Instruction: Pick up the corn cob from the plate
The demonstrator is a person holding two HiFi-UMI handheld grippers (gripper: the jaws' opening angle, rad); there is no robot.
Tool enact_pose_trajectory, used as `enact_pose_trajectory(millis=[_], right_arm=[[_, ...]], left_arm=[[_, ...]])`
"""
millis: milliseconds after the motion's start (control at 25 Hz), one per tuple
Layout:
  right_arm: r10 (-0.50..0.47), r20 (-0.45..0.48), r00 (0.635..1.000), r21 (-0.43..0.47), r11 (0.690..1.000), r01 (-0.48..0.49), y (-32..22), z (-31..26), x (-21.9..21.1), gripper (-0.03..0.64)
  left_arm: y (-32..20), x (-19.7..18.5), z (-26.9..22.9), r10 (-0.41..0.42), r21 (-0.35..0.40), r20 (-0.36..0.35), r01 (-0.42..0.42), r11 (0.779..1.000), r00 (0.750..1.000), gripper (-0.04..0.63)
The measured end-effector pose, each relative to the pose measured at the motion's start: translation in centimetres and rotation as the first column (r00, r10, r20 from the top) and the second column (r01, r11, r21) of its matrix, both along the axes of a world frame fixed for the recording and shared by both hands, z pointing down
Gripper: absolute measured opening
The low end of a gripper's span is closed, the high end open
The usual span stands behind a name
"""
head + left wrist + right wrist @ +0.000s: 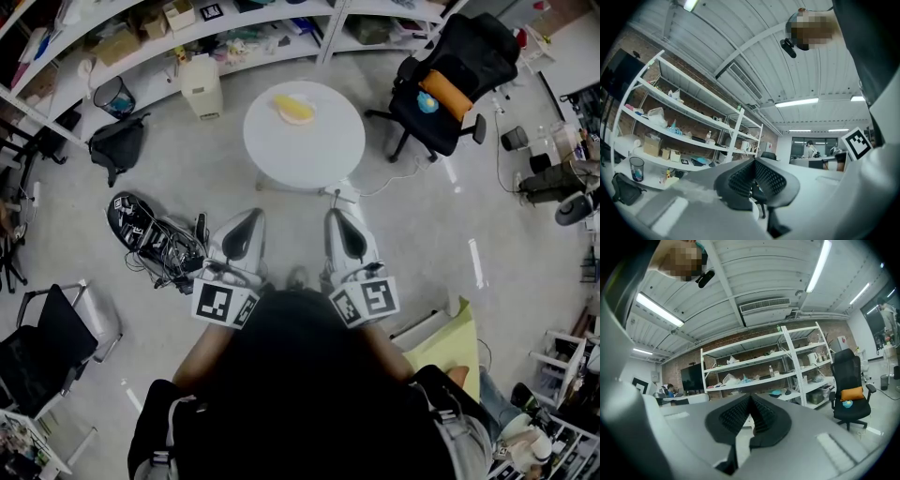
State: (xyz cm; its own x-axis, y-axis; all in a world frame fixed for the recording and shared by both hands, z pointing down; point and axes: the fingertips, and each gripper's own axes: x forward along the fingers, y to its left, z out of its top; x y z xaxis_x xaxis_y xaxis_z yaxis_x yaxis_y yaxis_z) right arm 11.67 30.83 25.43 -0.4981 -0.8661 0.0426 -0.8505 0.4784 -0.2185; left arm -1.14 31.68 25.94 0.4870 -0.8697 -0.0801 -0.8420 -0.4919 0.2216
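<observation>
The yellow corn cob point(296, 109) lies on a pale plate point(281, 99) at the far side of a round white table point(305, 155) in the head view. Both grippers are held close to the person's body, short of the table, pointing level toward it. My left gripper point(251, 215) has its black pads together with nothing between them, as the left gripper view point(753, 162) also shows. My right gripper point(336, 215) is likewise shut and empty point(751, 400). The corn and plate do not show in either gripper view.
A black office chair point(452, 75) with an orange cushion stands right of the table. White shelves point(187, 28) run along the back, with a white bin point(202, 86) and black bag point(117, 145) below. Cables and gear point(155, 242) lie on the floor at left.
</observation>
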Motion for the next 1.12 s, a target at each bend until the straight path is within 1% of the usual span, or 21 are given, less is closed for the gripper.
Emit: enact_pose_trajectory(millis=[280, 680, 1120], right_arm=[[0.006, 0.009, 1.0, -0.003, 1.0, -0.006, -0.8, 0.3, -1.9, 0.009], [0.044, -0.002, 0.999, -0.001, 0.999, -0.044, -1.7, 0.6, -6.6, 0.009], [0.055, -0.009, 0.998, -0.005, 0.998, -0.055, -3.2, 1.0, -7.3, 0.009]], left_arm=[[-0.8, -1.7, 0.2, 0.014, 0.003, 0.004, -0.014, 1.0, 1.0, 0.002], [-2.1, -7.4, 0.6, 0.021, 0.002, -0.008, -0.021, 1.0, 1.0, 0.002], [-3.8, -8.3, 1.1, 0.02, -0.007, -0.032, -0.02, 1.0, 0.999, 0.002]])
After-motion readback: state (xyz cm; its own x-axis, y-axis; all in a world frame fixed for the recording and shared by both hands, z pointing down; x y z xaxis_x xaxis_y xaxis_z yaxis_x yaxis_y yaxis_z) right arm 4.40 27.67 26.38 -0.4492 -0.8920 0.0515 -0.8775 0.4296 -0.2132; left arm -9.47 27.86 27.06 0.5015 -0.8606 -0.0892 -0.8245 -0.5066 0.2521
